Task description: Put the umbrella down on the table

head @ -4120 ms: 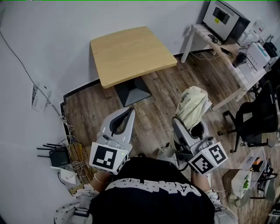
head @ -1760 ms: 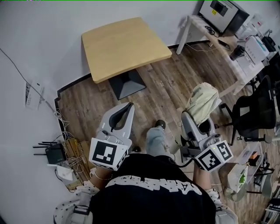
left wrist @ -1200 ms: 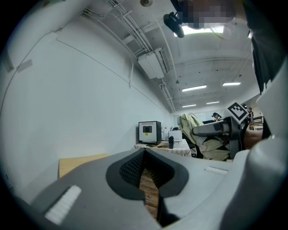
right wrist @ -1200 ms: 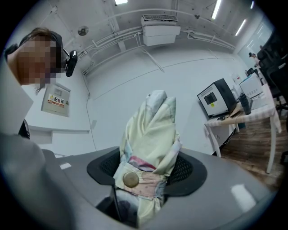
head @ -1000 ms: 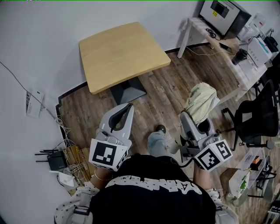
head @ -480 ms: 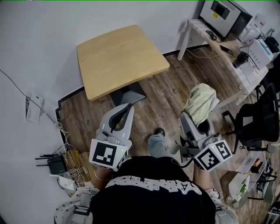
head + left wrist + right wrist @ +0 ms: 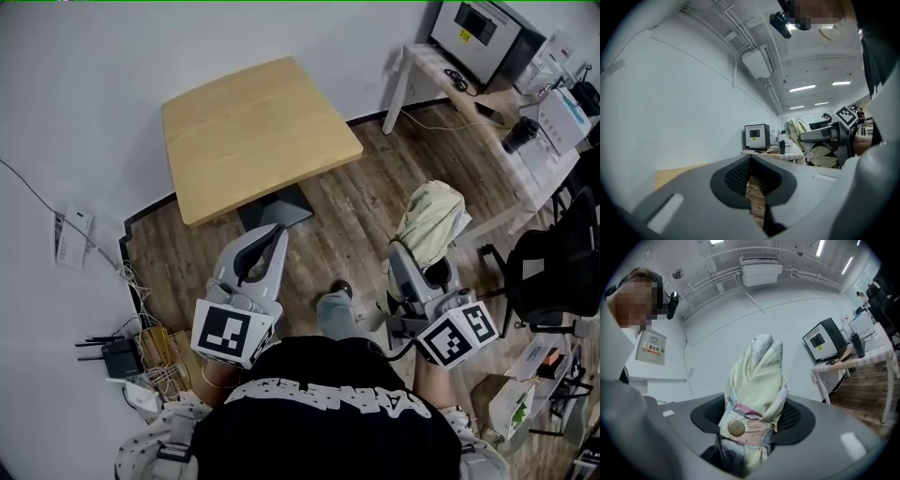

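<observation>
The folded umbrella (image 7: 432, 218), pale yellow with a snap strap round it, sits clamped between the jaws of my right gripper (image 7: 415, 265). Its bundled cloth sticks out past the jaw tips, over the wood floor (image 7: 349, 211) and well short of the table (image 7: 251, 127). In the right gripper view the jaws stand wide around the umbrella (image 7: 757, 380), pads pressed on both sides near the strap. My left gripper (image 7: 273, 234) is held level beside it, jaw tips together with nothing in them, and it points at the table's near edge.

The tabletop is bare light wood on a dark pedestal base (image 7: 275, 208), with its far edges close to the white wall. Open floor lies between my grippers and the near edge. To the right a white desk (image 7: 469, 103) carrying a monitor (image 7: 480, 34) and a black office chair (image 7: 553, 272) hem that side. To the left a router (image 7: 112, 355) and loose cables lie along the wall.
</observation>
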A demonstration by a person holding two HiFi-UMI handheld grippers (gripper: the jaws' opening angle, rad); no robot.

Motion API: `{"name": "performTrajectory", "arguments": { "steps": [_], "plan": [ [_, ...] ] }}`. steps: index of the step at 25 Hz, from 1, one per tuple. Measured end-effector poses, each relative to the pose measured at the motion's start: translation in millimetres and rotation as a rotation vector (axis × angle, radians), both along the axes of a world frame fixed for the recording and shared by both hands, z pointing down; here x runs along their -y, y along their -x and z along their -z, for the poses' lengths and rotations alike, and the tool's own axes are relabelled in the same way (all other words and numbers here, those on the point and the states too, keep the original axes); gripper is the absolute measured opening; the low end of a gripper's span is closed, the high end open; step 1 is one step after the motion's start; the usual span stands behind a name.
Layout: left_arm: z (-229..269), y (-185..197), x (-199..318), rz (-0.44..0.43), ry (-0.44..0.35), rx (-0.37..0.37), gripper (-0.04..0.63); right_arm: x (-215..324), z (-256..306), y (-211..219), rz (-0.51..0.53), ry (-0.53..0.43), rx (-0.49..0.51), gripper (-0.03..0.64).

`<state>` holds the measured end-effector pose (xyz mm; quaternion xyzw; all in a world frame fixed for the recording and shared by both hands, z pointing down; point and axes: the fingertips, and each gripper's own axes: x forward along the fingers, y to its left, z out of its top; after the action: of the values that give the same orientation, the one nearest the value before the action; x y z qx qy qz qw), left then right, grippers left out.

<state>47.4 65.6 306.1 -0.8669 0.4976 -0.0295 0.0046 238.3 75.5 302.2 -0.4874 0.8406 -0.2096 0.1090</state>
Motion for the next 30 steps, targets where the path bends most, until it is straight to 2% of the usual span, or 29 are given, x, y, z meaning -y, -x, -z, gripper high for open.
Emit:
{"name": "performTrajectory", "arguments": {
  "steps": [14, 30],
  "plan": [
    [15, -22, 45, 0.052, 0.003, 0.045, 0.000, 57, 5, -26, 0.042, 0.014, 0.038, 0.299],
    [21, -53, 102, 0.157, 0.027, 0.096, 0.001, 134, 6, -66, 0.118, 0.032, 0.091, 0.299]
  ]
}}
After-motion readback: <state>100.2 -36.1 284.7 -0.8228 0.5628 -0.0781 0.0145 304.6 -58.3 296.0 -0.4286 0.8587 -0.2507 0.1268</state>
